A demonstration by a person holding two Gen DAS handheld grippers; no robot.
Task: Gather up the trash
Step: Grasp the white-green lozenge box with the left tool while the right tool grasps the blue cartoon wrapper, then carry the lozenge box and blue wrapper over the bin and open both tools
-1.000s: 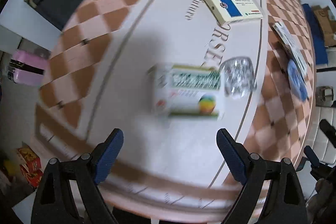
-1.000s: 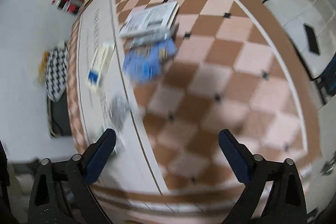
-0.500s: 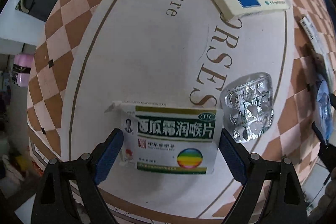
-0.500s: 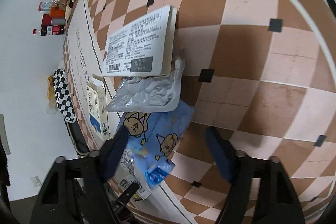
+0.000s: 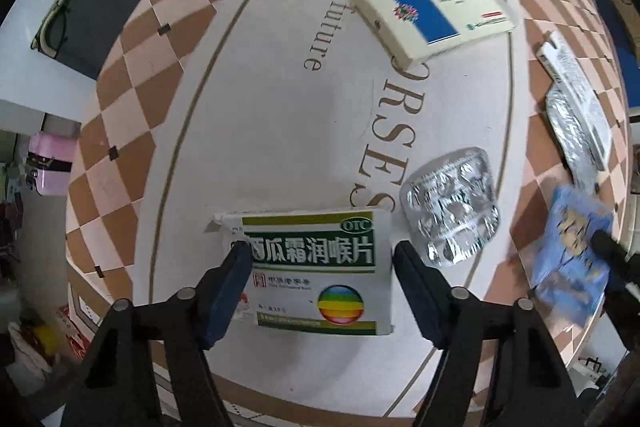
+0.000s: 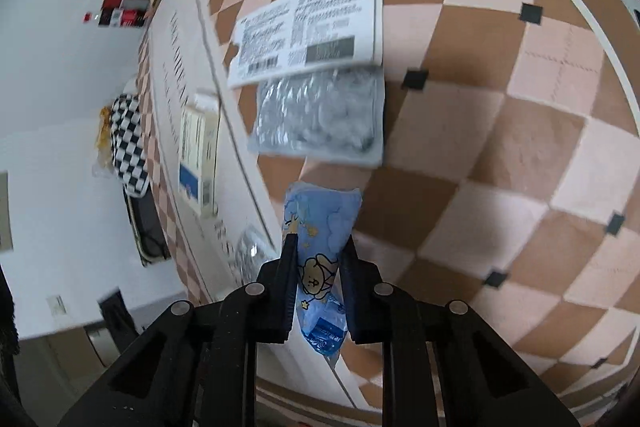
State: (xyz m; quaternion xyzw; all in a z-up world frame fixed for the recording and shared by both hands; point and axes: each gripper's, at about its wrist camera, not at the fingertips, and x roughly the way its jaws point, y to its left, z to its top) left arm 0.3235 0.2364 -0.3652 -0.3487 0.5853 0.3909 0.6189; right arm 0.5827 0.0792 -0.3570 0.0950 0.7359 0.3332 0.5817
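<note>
Blue crinkled plastic wrapper [image 6: 320,227] printed with cartoon bears sits pinched between your right gripper [image 6: 319,247] fingers, its crumpled end sticking out beyond the tips over the checkered brown-and-pink tablecloth [image 6: 500,147]. Your left gripper [image 5: 322,257] points down with its jaws closing around the white-and-green cardboard medicine box [image 5: 316,267], which lies flat between the blue pads; whether they touch it you cannot tell. Just right of them lies a silver foil blister pack [image 5: 450,211].

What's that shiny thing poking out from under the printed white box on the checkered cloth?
A silver foil blister pack lies partly under the printed white box. Its near part shows; the part beneath the box is hidden.
</note>
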